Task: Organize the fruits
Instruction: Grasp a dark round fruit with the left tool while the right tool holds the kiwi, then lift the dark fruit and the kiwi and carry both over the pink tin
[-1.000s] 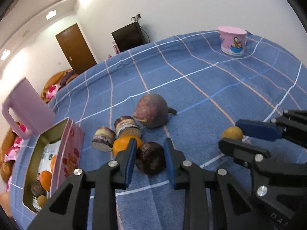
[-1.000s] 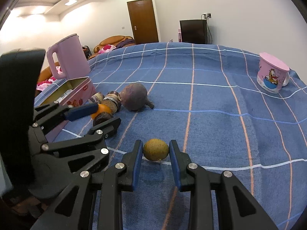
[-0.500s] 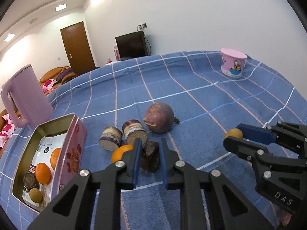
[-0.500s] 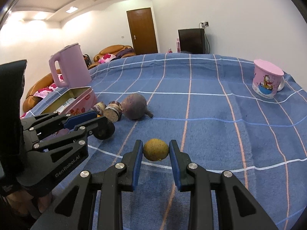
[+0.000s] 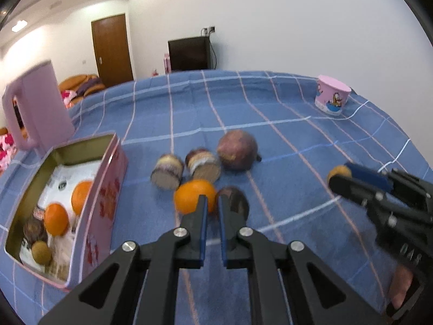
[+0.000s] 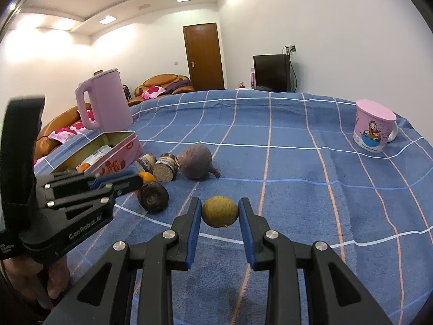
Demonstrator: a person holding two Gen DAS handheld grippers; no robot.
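Right claw (image 6: 219,208) brackets yellow fruit (image 6: 219,210); left claw (image 5: 211,206) near-closed, empty.

Blue checked cloth (image 6: 297,162) covers surface. On it: pink tin (image 6: 113,154) and pink kettle (image 6: 104,100) left, fruits (image 6: 194,159) centre, pink cup (image 6: 374,127) right.
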